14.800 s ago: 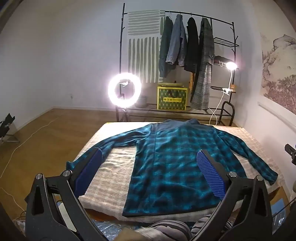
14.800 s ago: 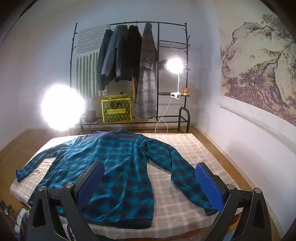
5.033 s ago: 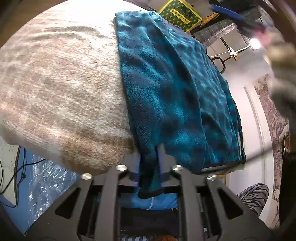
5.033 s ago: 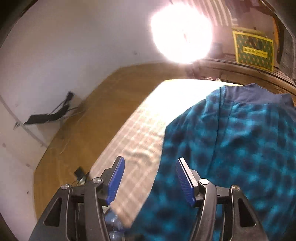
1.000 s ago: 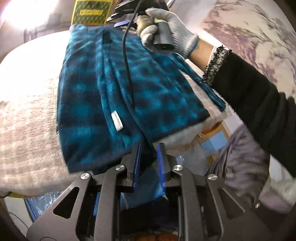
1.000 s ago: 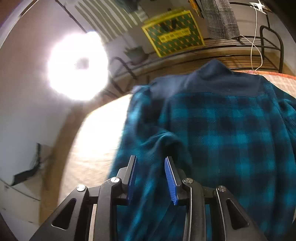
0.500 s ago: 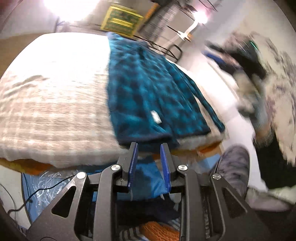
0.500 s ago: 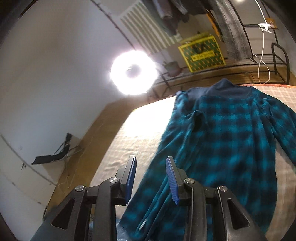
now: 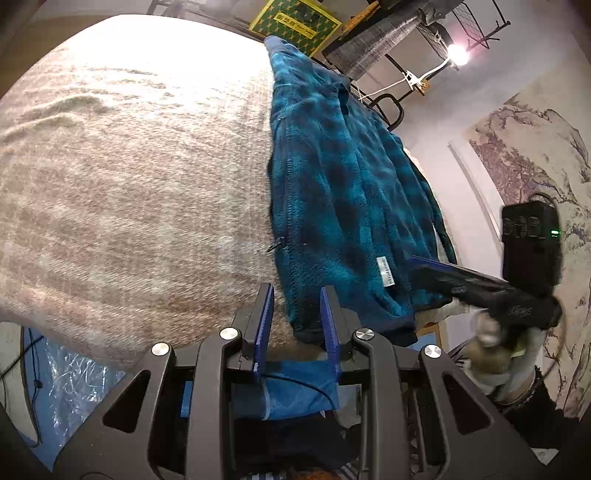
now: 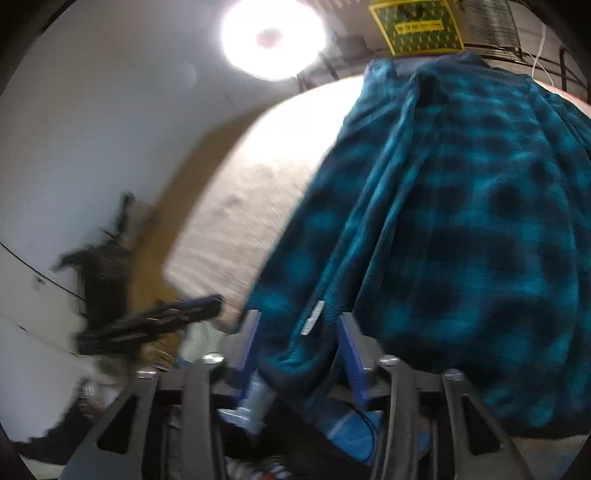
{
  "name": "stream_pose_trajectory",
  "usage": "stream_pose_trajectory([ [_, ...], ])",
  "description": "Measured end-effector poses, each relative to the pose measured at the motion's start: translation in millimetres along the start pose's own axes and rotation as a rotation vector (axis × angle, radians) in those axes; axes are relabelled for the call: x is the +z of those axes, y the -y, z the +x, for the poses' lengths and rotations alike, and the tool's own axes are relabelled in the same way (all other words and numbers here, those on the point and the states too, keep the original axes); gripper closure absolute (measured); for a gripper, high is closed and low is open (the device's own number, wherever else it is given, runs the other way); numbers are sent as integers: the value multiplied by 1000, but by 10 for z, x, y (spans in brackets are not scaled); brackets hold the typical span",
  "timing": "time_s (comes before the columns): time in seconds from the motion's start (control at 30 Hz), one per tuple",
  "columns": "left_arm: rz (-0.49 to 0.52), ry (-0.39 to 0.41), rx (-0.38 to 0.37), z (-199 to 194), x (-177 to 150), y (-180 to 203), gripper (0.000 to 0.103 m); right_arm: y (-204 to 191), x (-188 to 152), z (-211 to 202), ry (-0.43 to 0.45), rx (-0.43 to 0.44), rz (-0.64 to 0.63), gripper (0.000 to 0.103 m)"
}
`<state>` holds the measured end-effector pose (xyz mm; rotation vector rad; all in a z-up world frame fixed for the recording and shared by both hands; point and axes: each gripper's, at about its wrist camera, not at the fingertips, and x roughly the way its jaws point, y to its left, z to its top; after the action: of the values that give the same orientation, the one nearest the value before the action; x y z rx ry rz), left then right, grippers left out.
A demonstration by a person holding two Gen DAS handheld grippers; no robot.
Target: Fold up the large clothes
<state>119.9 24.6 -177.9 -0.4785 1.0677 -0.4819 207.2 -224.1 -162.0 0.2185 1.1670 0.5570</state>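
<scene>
A teal and dark plaid fleece jacket (image 9: 351,184) lies lengthwise on the beige checked bed (image 9: 129,166), its left side folded over and a white label (image 9: 386,271) showing near the hem. My left gripper (image 9: 296,317) is at the hem's near left corner. Its jaws stand narrowly apart, and the corner sits by the right finger without being pinched. In the right wrist view my right gripper (image 10: 299,343) straddles a fold of the jacket (image 10: 461,221) hem by the label (image 10: 312,317). Its jaws are opening, with fabric loose between them.
The bed edge runs just under both grippers, with plastic sheeting (image 9: 74,376) on the floor below. A ring light (image 10: 273,37), a yellow-green box (image 9: 295,24) and a clothes rack (image 9: 406,33) stand beyond the far end. A gloved hand holds the right gripper (image 9: 443,269) close beside the left.
Both grippers have swung down to the jacket's near hem. The right jaws have widened around a hem fold. The left gripper rolled and shifted to the hem corner.
</scene>
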Motion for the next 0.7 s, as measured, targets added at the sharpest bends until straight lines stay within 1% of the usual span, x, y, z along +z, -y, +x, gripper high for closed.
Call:
stream_pose_trajectory([
  [0.07, 16, 13, 9, 15, 23, 54, 79, -67, 10, 179, -20, -124, -44, 37],
  [0.1, 20, 20, 8, 19, 35, 73, 79, -93, 15, 278, -41, -179, -77, 41],
  [0.13, 19, 25, 5, 19, 50, 79, 79, -107, 21, 323, -52, -197, -92, 48],
  [0.17, 15, 26, 3, 23, 60, 77, 79, -96, 16, 363, -69, -194, -101, 77],
  [0.2, 8, 25, 4, 31, 69, 68, 79, -79, 15, 377, -82, -189, -104, 88],
  [0.27, -12, 21, -2, 48, 80, 39, 79, 17, 2, 240, -55, -139, -83, 95],
  [0.33, -29, 9, -19, 73, 76, 27, 77, 240, -1, 11, -10, -64, -11, 96],
  [0.37, -31, 2, -23, 103, 81, 28, 75, 371, -14, -44, 4, -49, 25, 96],
  [0.4, -29, -5, -28, 145, 84, 52, 69, 499, -39, -59, 2, -39, 60, 97],
  [0.43, -26, -12, -31, 179, 90, 71, 64, 612, -75, -16, -17, -9, 92, 97],
  [0.5, -15, -30, -34, 258, 98, 129, 63, 740, -147, 85, -39, 71, 149, 96],
  [0.53, -12, -38, -40, 293, 99, 154, 63, 787, -161, 136, -40, 97, 172, 95],
  [0.6, 2, -53, -38, 371, 92, 196, 63, 837, -172, 176, -35, 123, 195, 91],
  [0.63, 10, -69, -34, 426, 86, 209, 63, 859, -168, 197, -39, 131, 200, 91],
  [0.67, 17, -91, -39, 485, 68, 227, 70, 877, -164, 209, -40, 138, 201, 90],
  [0.7, 29, -111, -34, 534, 42, 249, 89, 890, -161, 207, -40, 143, 201, 90],
])
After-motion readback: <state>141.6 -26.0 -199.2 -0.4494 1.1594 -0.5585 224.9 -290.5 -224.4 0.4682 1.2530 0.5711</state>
